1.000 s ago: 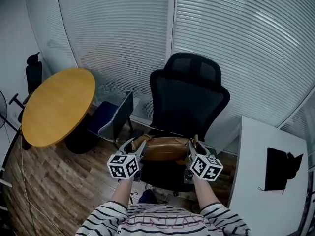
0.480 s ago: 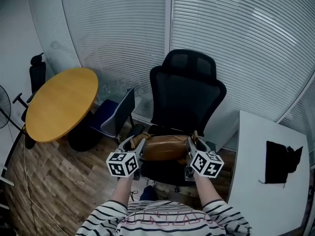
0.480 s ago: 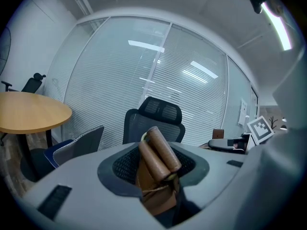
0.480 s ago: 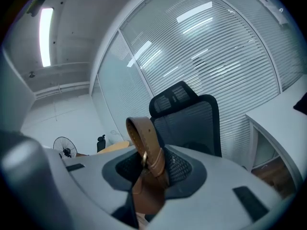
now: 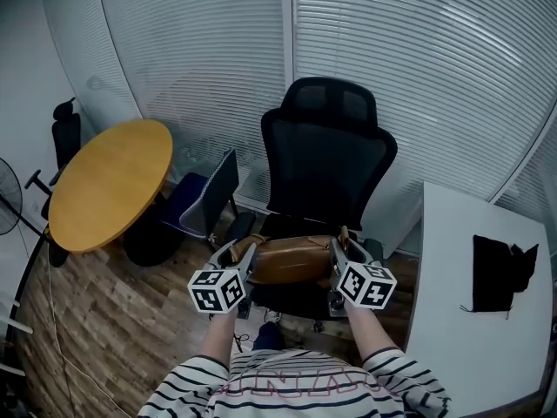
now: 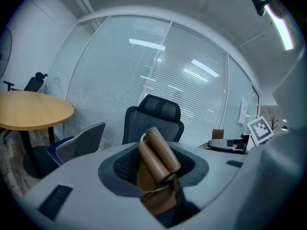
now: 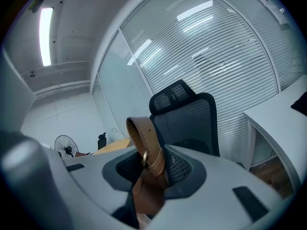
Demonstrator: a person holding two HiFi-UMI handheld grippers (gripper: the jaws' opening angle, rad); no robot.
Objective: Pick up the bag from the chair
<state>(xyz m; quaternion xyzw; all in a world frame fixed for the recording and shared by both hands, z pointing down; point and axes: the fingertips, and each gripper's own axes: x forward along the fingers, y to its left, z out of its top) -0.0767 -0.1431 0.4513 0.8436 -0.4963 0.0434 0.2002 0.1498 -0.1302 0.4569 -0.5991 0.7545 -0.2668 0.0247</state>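
Observation:
A brown leather bag (image 5: pixel 291 260) hangs between my two grippers, lifted off the seat of the black mesh office chair (image 5: pixel 324 165). My left gripper (image 5: pixel 245 256) is shut on the bag's left end, where rolled brown handles (image 6: pixel 157 153) stick up between its jaws. My right gripper (image 5: pixel 339 249) is shut on the bag's right end, with a tan buckled strap (image 7: pixel 146 152) pinched between its jaws. The chair (image 6: pixel 152 123) stands just behind the bag, its backrest (image 7: pixel 184 114) upright.
A round wooden table (image 5: pixel 108 181) stands at the left with a blue chair (image 5: pixel 202 204) beside it. A white desk (image 5: pixel 474 293) with a black cloth (image 5: pixel 500 272) is at the right. White blinds (image 5: pixel 392 68) close the back. A fan (image 5: pixel 10 207) sits at far left.
The bag and both grippers have stayed together, while the view has drifted back a little from the chair. Both grips are unchanged.

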